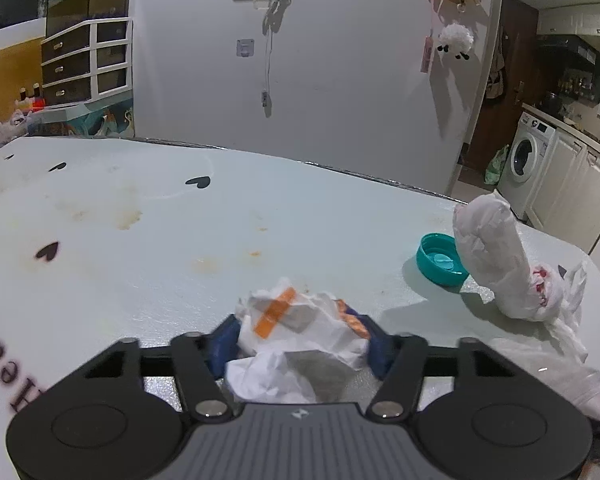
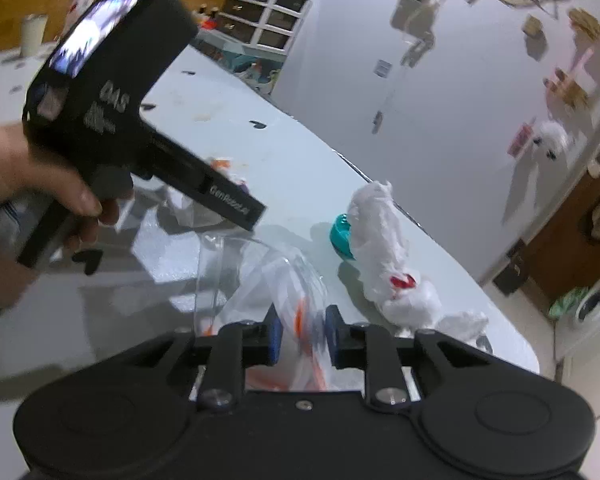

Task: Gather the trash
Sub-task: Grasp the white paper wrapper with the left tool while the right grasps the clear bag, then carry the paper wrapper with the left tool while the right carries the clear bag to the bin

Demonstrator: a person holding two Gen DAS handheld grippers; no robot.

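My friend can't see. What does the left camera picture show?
The left tongs squeeze a crumpled paper wrapper on a white table. To the right lie a teal cap and a wadded tissue.

Table: open to the left, cluttered to the right.
From the left gripper, 10 to 12 o'clock is bare tabletop back to the wall. At 2 o'clock, a teal cap and an upright tissue wad touch, blocking passage. A clear plastic bag lies near at 3 o'clock.
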